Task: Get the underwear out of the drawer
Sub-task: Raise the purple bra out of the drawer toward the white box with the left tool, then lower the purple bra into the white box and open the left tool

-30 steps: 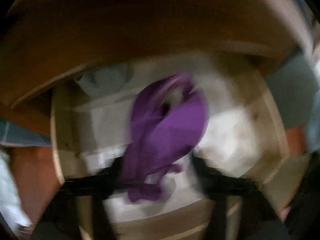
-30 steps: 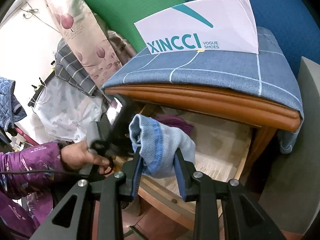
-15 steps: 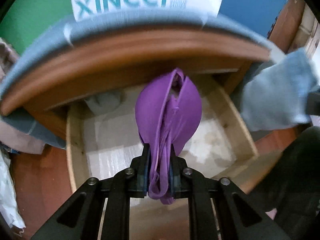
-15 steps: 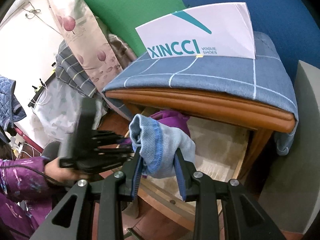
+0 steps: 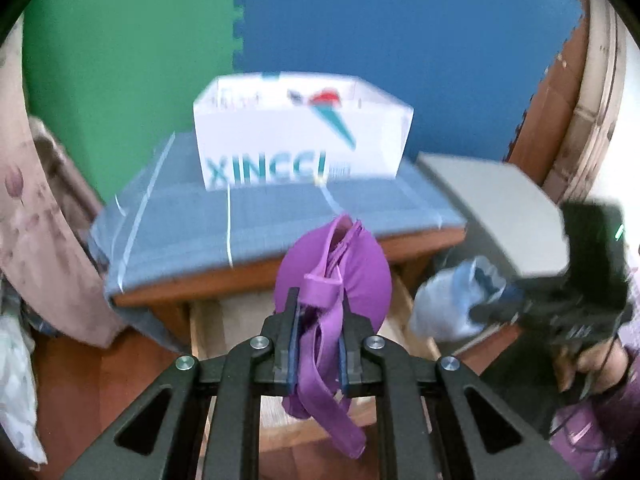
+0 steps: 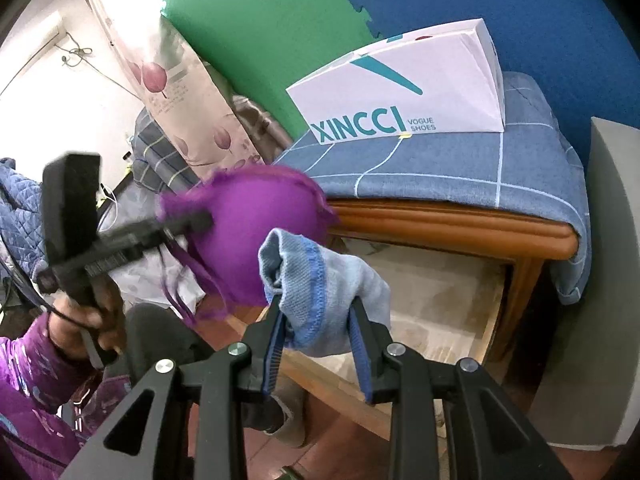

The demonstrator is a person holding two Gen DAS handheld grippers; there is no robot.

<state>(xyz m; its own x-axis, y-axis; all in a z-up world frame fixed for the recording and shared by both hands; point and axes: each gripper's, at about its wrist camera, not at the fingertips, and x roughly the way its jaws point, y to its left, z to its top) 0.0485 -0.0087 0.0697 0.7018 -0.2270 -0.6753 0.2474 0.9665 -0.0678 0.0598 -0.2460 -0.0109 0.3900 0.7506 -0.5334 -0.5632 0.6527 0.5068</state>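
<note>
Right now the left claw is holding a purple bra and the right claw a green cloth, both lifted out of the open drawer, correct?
Nearly. The right claw grips a light blue cloth, not a green one; the right wrist view shows it. The left claw does hold the purple bra, clear of the open drawer.

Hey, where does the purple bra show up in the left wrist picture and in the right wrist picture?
Left wrist: purple bra at centre, clamped in the left tool, straps dangling.
Right wrist: purple bra left of centre, above the open drawer.
Shared landmark: the white XINCCI shoe box on the blue checked cloth.
</note>
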